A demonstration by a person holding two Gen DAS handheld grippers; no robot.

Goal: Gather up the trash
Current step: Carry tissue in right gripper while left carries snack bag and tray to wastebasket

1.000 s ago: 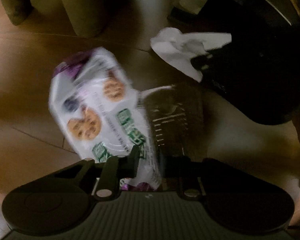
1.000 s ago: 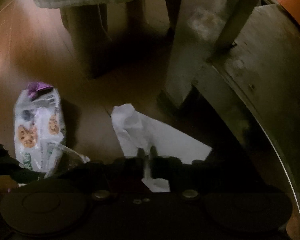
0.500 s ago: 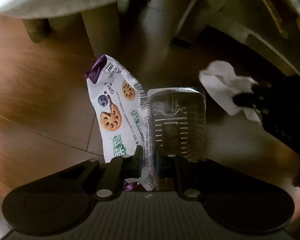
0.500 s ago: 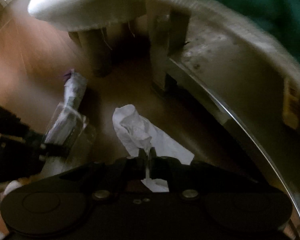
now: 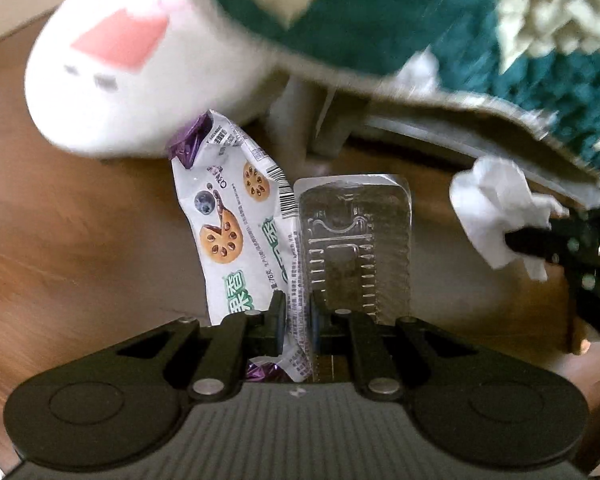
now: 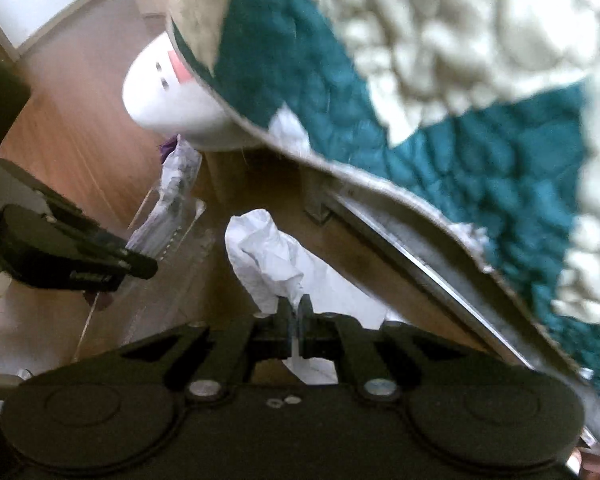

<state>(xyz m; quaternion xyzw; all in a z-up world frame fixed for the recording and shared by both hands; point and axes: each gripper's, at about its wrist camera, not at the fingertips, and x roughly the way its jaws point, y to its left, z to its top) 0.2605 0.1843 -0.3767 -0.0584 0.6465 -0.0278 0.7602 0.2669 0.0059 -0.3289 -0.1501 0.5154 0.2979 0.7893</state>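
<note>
Black fingers of the left gripper [image 5: 296, 312] are clamped together on two items in the left wrist view: a white snack wrapper [image 5: 236, 224] printed with biscuits, and a clear plastic tray [image 5: 356, 240] beside it on the right. Both hang clear of the wooden floor [image 5: 60, 240]. At the right edge, a crumpled white tissue [image 5: 492, 216] is pinched by the other gripper. A white stool [image 5: 132, 76] and a teal-and-cream quilted cover [image 5: 380, 12] fill the upper frame. In the right wrist view, the right gripper [image 6: 296, 312] is closed narrowly on the tissue [image 6: 268, 260], which stands above the jaws. The left gripper [image 6: 140, 268] appears at left, carrying the wrapper [image 6: 176, 192] and tray [image 6: 172, 276].
</note>
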